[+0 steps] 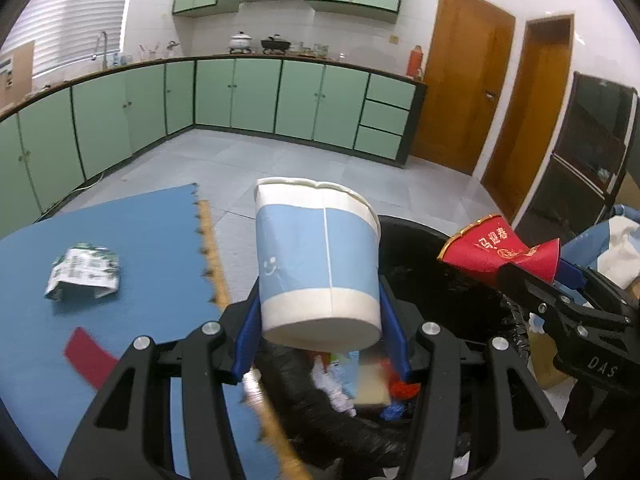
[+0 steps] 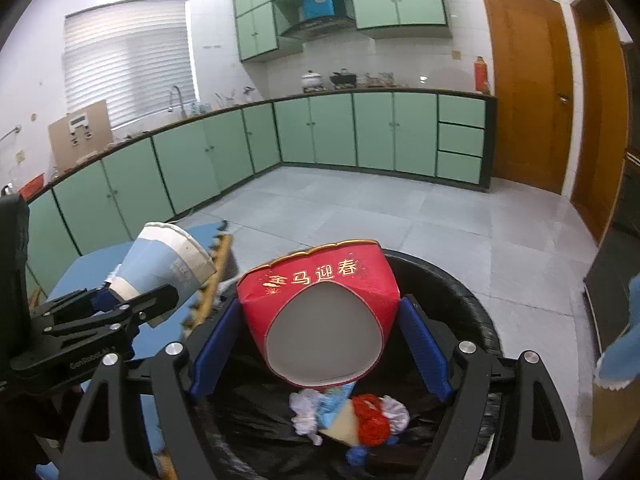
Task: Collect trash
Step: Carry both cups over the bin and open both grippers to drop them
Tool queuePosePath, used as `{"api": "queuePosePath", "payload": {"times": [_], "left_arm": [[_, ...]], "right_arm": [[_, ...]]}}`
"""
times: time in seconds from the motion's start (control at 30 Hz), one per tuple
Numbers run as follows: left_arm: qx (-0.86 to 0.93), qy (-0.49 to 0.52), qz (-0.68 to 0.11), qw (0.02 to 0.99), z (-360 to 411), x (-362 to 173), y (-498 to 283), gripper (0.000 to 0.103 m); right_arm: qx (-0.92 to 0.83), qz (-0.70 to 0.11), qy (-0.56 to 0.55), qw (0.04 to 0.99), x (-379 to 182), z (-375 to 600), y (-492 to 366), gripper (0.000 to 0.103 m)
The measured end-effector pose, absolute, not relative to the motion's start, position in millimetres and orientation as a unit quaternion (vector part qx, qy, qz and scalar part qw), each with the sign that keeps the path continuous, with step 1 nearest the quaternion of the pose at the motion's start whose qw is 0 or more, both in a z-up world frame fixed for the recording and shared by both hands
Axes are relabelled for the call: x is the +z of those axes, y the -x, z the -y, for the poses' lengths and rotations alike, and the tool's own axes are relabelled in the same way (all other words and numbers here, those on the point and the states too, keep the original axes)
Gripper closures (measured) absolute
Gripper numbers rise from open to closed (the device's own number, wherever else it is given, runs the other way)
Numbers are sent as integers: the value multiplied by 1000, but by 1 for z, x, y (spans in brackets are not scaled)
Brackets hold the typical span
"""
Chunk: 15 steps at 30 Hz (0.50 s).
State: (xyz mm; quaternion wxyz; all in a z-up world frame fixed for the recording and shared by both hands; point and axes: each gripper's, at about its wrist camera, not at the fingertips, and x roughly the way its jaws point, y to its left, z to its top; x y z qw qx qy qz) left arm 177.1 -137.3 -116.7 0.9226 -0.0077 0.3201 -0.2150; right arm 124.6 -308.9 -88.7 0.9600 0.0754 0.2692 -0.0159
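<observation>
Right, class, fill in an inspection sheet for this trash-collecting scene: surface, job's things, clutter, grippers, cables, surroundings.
Surface: blue foam mat with a toothed edge, on grey floor tiles.
Job's things: blue and white paper cup; red paper cup, squashed; black-lined bin already holding crumpled paper and scraps; crumpled wrapper and a red strip still lying on the mat.
Clutter: wooden stick along the mat's edge.
Grippers: left gripper jaws closed on the blue and white paper cup; right gripper jaws closed on the red paper cup, over the bin.
Cables: nothing seen.
Surroundings: green cabinets, wooden doors, window blind.
</observation>
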Motion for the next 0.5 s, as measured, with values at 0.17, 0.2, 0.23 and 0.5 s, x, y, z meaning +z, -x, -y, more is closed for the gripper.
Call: {"api": "queuePosePath", "payload": {"times": [0.17,0.2,0.23,0.5], "left_arm": [[-225,-2,-331,917,168,-131,-189,52],[-226,-4,-333,916,172,-134,-191,52],[-227,-7,-336,914,179,-139,-194,52],[-234,-23,-360,903,201,-157,-209,44]], "right_arm": [[-32,-283,-82,955,-109,335,-125,24],[-34,-286,-83,954,-113,338,-126,24],[-37,-289,-85,953,-117,342,-127,24],[-47,-309,-86,946,-140,358,-137,23]]}}
